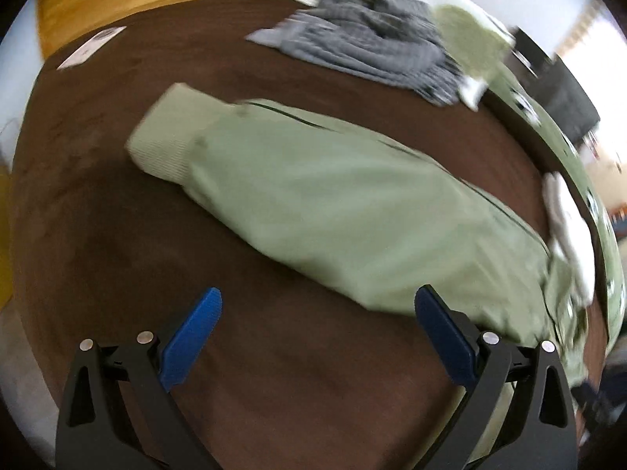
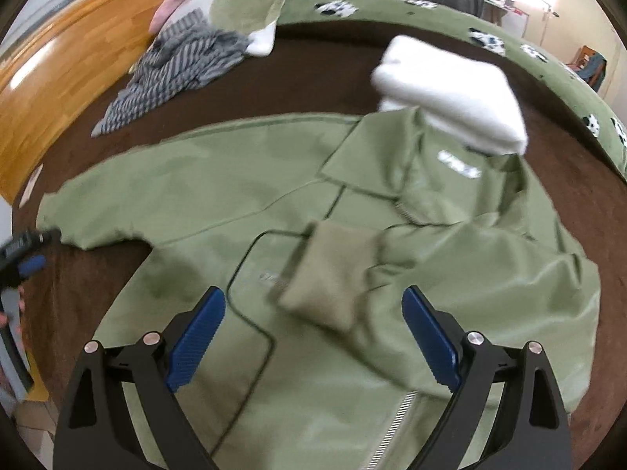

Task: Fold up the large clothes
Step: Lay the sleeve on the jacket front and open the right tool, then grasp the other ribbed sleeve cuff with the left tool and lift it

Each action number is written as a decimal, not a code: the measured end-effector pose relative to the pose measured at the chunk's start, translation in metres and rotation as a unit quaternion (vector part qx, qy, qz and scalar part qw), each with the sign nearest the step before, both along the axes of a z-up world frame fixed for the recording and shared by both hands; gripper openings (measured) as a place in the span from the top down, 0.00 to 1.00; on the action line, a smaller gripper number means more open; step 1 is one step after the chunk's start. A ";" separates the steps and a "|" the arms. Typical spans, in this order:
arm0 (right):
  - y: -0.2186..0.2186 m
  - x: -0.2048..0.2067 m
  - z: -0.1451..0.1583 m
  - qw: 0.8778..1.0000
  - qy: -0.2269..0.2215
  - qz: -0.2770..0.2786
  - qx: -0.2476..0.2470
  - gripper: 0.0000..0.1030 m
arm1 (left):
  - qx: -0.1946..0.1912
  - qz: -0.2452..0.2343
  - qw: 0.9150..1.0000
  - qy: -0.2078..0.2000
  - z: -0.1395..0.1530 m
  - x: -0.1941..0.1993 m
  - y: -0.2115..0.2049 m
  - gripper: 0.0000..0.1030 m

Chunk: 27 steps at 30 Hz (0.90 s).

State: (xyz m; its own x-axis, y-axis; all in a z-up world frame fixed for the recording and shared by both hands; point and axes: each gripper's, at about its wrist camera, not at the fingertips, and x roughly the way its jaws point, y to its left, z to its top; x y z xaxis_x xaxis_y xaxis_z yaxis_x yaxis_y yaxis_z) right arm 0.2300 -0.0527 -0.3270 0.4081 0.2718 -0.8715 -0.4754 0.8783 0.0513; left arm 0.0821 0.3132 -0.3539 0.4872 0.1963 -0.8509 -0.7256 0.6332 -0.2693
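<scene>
A light green zip jacket (image 2: 219, 196) lies spread on a brown bed cover (image 2: 321, 74). One sleeve is folded across its chest, ending in a ribbed cuff (image 2: 329, 278). My right gripper (image 2: 313, 305) hovers open just above that cuff, touching nothing. In the left wrist view the other sleeve (image 1: 333, 203) stretches out flat, its ribbed cuff (image 1: 164, 141) at the far left. My left gripper (image 1: 317, 305) is open over bare brown cover beside this sleeve, empty. It also shows at the left edge of the right wrist view, where the left gripper (image 2: 23, 258) is held by a hand.
A grey striped garment (image 2: 176, 66) lies crumpled at the back left by a wooden headboard (image 2: 66, 55). A folded white cloth (image 2: 450, 94) rests by the jacket's collar. A green patterned blanket (image 2: 431, 15) and a pillow (image 2: 243, 11) line the far side. A small card (image 1: 92, 47) lies on the cover.
</scene>
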 end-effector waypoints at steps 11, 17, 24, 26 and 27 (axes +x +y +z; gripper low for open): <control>0.038 0.004 -0.021 1.000 0.006 0.007 -0.017 0.12 | -0.037 0.073 0.996 -0.046 -0.029 -0.012 0.062 0.06; 0.056 0.019 -0.021 1.000 -0.012 0.022 -0.016 0.12 | -0.055 0.059 0.994 -0.068 -0.033 0.007 0.075 0.11; 0.080 0.045 -0.026 0.999 -0.017 0.027 -0.010 0.12 | -0.062 0.048 0.995 -0.058 -0.034 0.029 0.091 0.51; 0.088 0.051 -0.026 0.999 -0.019 0.030 -0.009 0.12 | -0.074 0.041 0.995 -0.059 -0.035 0.033 0.095 0.71; 0.091 0.053 -0.025 0.999 -0.021 0.030 -0.007 0.12 | -0.076 0.037 0.995 -0.057 -0.036 0.035 0.095 0.78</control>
State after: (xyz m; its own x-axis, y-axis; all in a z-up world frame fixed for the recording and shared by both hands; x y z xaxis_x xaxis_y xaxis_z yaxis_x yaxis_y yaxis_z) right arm 0.2833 0.0387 -0.3519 0.4270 0.2853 -0.8580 -0.5290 0.8484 0.0188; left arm 0.1175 0.4083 -0.3898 0.5721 0.1080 -0.8131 -0.7271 0.5254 -0.4418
